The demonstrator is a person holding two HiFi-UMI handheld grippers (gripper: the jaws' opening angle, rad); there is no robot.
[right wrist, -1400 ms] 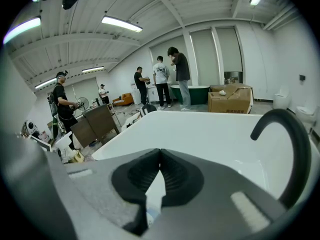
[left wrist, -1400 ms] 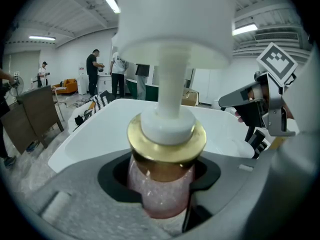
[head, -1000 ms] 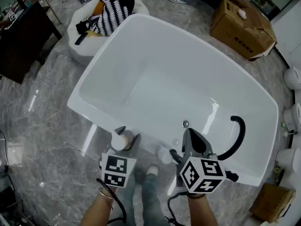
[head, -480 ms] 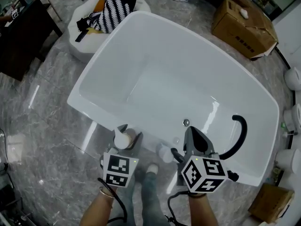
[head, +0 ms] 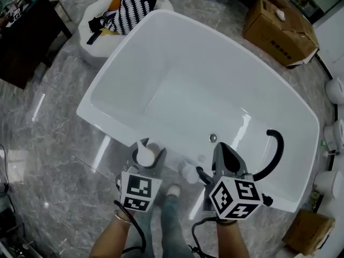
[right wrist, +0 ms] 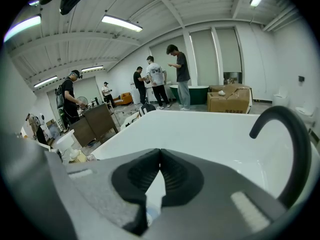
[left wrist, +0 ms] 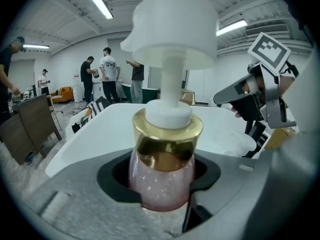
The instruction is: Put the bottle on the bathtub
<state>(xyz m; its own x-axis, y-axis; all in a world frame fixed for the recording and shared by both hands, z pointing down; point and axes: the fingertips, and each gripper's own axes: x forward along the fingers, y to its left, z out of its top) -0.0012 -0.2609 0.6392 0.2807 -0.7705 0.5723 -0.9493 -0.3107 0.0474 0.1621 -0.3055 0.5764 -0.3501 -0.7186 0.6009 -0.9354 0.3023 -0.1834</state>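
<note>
Bottle held at the tub's near rim; release not yet made.
The bottle is clamped by its body in the left gripper, at the near rim of the tub; whether its base rests there cannot be told; pinkish clear body, gold collar, white matte pump; the tub is glossy white, smoothly rounded; the right gripper is closed on nothing, beside the tub's black curved tap.

This place looks like a big open work hall or test studio, not a home bathroom. A free-standing white bathtub stands alone on a grey marble-look floor, with a large cardboard box and a dark desk near it. Long strip lights run on the ceiling, and several people stand at the back
</note>
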